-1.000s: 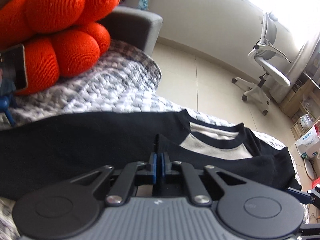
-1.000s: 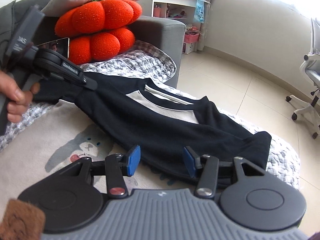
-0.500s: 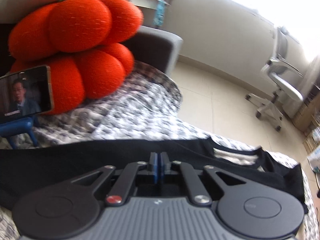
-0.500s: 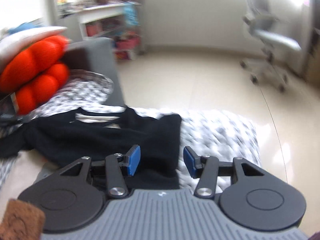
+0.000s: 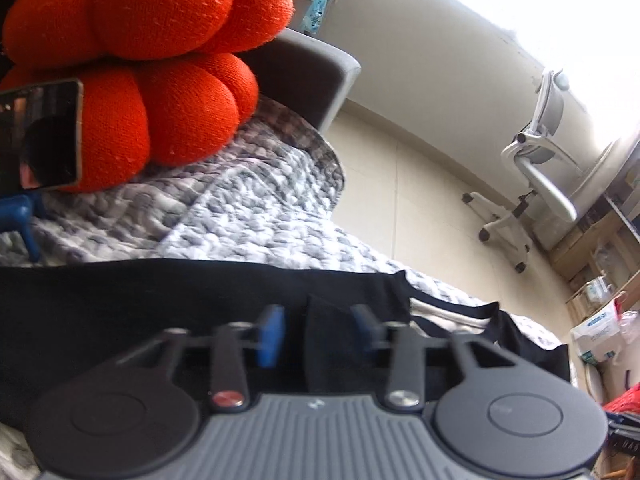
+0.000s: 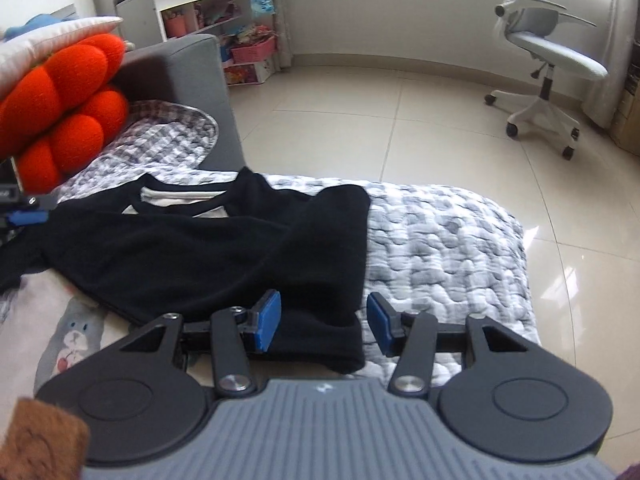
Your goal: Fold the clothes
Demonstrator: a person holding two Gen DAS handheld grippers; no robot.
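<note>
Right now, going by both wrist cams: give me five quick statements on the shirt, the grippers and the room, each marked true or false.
1. The black sleeve lies folded across the shirt. True.
2. The right gripper is clamped on the fabric. False: its pads stand apart, with the sleeve's end lying below them, not pinched.
3. The left gripper is opening, with a ridge of black fabric between its pads. True.
4. The orange cushion sits on the floor. False: it rests on the quilt against the grey sofa arm.
5. The office chair stands on the tiled floor. True.
</note>
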